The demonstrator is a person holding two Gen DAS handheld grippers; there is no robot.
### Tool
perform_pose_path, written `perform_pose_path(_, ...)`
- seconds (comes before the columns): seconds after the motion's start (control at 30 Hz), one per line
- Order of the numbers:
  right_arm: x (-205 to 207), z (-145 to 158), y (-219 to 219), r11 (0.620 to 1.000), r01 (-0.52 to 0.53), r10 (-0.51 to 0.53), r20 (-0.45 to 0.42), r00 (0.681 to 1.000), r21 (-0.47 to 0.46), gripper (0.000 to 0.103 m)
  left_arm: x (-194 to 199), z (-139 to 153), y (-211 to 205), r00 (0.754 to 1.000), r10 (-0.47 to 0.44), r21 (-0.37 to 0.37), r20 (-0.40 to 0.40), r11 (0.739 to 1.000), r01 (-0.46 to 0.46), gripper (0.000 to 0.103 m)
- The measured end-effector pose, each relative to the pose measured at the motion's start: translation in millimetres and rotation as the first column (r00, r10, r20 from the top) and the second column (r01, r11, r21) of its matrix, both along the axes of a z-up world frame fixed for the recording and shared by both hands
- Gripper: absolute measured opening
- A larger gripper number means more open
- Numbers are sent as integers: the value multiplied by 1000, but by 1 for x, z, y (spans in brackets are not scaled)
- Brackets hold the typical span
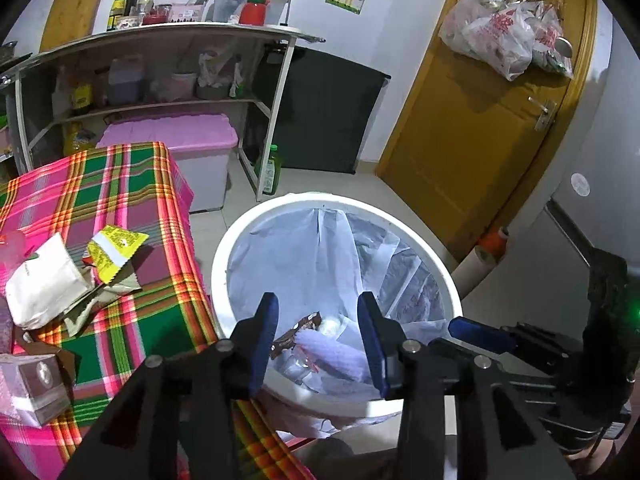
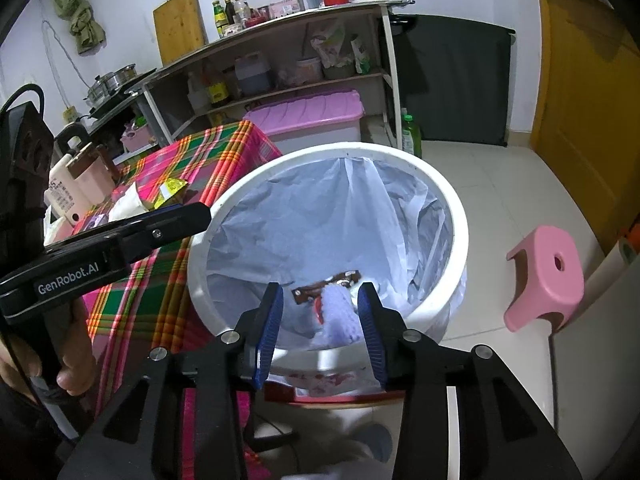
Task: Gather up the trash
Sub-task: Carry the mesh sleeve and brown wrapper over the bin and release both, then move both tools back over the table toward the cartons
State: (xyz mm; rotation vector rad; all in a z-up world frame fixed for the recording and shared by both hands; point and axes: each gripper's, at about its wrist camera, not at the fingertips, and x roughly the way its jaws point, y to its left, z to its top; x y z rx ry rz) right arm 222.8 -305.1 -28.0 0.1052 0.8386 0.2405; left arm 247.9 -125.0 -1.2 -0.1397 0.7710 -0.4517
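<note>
While both grippers hang over the white bin [image 1: 448,276], low centre of each frame, neither carries anything, so the drop into it looks done.

Largest first. The bin stands on the floor just beside the table with the plaid cloth [image 1: 132,184], which fills the left of the left wrist view. A pale liner bag [image 2: 320,216] covers the bin's inside wall.

Down in the bin: a lavender wad [image 2: 340,312], a brown wrapper [image 2: 324,286] lying against its upper edge, and some clear or white scraps beside them. These are blurred by glare, and I cannot tell how many pieces there are.

Left on the table, lower left of the left wrist view: a white paper pouch [image 1: 44,284], a yellow sachet [image 1: 114,248] touching it, crumpled tan wrappers [image 1: 100,300] underneath, and a small boxed item [image 1: 34,388] near the bottom edge. The box may not be trash.

Tools. Left gripper [image 1: 318,340]: jaws about half apart, nothing between the pads, only bin contents seen through the gap. Right gripper [image 2: 320,330]: the same, half apart and empty.

Judgement: partway through. Some trash is binned; the pile on the cloth remains to be fetched.
</note>
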Motion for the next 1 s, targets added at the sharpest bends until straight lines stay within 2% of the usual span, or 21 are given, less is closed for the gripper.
perform_pose_path(0.53,-39,27,31,997,-77,76,80,994,11,44,-51,16,33,997,67,6,46,998,-67,43)
perform_pose_path(1.0,-63,40,67,985,-171,172,106,979,-12,44,-89,13,70,988,141,11,60,990,-142,43)
